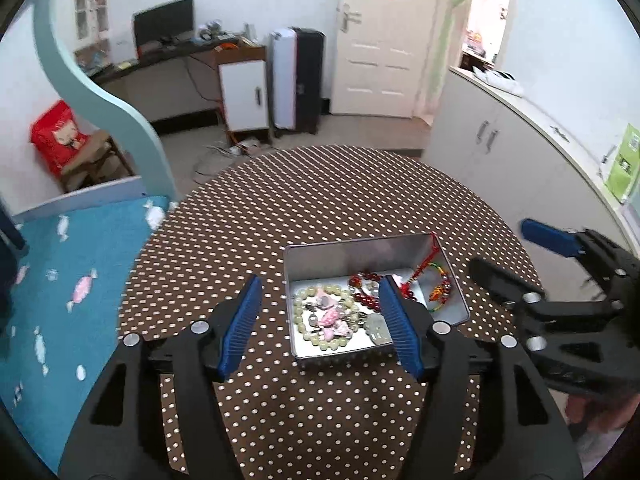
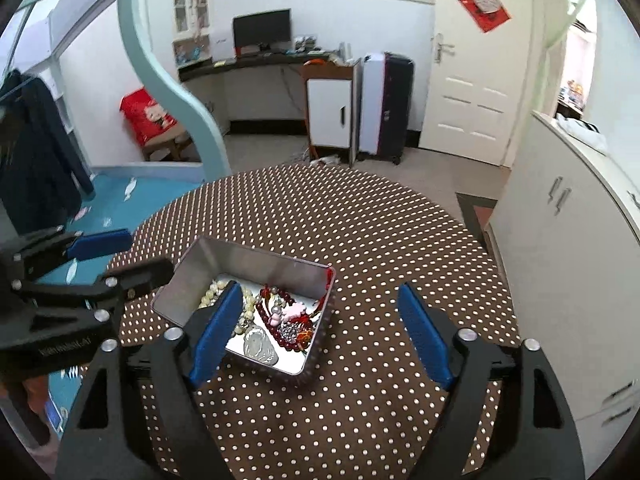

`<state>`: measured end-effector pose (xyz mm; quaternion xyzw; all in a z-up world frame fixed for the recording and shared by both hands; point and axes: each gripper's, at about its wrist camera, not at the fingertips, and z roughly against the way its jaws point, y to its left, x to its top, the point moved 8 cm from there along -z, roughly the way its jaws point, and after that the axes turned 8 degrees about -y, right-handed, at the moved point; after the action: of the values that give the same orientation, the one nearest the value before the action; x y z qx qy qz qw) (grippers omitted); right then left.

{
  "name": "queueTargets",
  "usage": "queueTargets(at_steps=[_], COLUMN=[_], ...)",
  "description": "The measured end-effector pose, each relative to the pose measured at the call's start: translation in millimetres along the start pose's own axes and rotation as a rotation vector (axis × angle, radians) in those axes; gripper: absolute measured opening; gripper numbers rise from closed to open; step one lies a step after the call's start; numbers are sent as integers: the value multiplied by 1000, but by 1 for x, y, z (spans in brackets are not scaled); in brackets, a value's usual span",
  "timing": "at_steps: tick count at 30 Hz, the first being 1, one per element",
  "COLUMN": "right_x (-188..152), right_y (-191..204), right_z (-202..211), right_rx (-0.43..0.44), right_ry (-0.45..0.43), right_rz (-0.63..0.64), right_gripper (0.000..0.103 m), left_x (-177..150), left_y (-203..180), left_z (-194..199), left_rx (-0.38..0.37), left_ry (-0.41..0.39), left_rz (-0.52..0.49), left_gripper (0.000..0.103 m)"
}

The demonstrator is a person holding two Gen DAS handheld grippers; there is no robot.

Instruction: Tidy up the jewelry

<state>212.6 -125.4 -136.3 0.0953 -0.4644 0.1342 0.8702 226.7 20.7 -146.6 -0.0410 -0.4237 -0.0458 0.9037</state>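
jewelry (image 1: 340, 312) lies heaped in an open metal tin (image 1: 360, 254) at lower centre of the frame, on the dotted surface (image 1: 320, 200). both tools hang above it with jaws apart and nothing between them: left tool (image 1: 320, 320), right tool (image 2: 320, 332). the bead strings look light, limp and slippery, likely to tangle; the tin seems stiff and thin-walled, best pinched by its rim.
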Motion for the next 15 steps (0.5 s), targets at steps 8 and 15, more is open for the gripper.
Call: queueTargets(at_steps=[8, 15], right_x=[17, 33], right_y=[-9, -14], right_z=[57, 106], right_rx=[-69, -129], right_ry=[-116, -217], right_rz=[-79, -111], right_gripper=[93, 96], left_x=[12, 32], left_y=[-7, -17], left_z=[44, 103], left_rx=[62, 115], left_ry=[-108, -266], left_rz=[14, -21], left_gripper=[75, 80])
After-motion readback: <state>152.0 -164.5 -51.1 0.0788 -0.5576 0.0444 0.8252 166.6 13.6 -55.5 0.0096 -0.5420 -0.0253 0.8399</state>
